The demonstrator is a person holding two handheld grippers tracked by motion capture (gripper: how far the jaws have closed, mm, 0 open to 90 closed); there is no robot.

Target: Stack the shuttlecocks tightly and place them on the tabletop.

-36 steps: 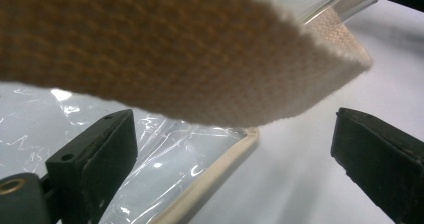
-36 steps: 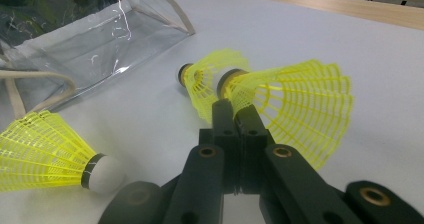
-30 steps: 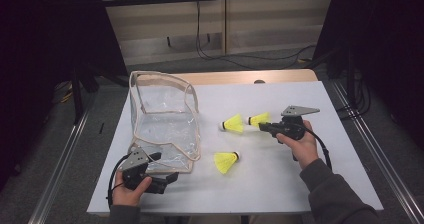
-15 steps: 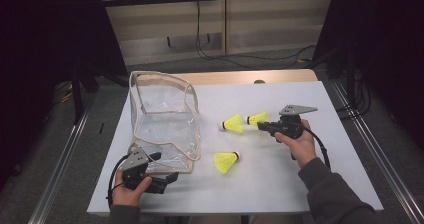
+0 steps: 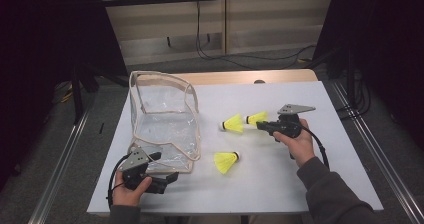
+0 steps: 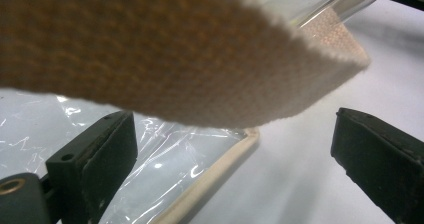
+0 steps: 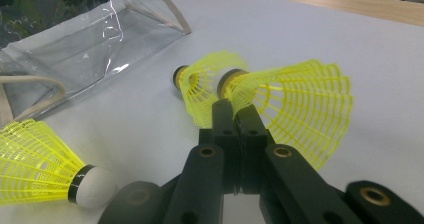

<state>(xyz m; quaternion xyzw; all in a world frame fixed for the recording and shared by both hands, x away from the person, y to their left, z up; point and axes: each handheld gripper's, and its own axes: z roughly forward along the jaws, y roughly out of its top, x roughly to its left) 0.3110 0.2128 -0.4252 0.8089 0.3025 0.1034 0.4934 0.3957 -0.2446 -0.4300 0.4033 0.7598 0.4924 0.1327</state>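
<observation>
A white table (image 5: 320, 184) stands in a dim room. The right gripper (image 5: 261, 125), jaws pressed together, pinches the skirt of a yellow shuttlecock (image 5: 257, 117) lying level, cork pointing left toward the clear bag (image 5: 165, 126), which stands open. The left gripper (image 5: 167, 178), jaws wide, sits at the bag's near edge

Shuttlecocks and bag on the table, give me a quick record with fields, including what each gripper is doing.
surface: white table
bag: clear pouch with beige trim, open
shuttlecocks: three, yellow, all outside the pouch
held shuttlecock: skirt edge pinched in right gripper, jaws shut
second shuttlecock: beside the held one
third shuttlecock: alone, nearer the person
left gripper: jaws open, at the pouch's near edge
</observation>
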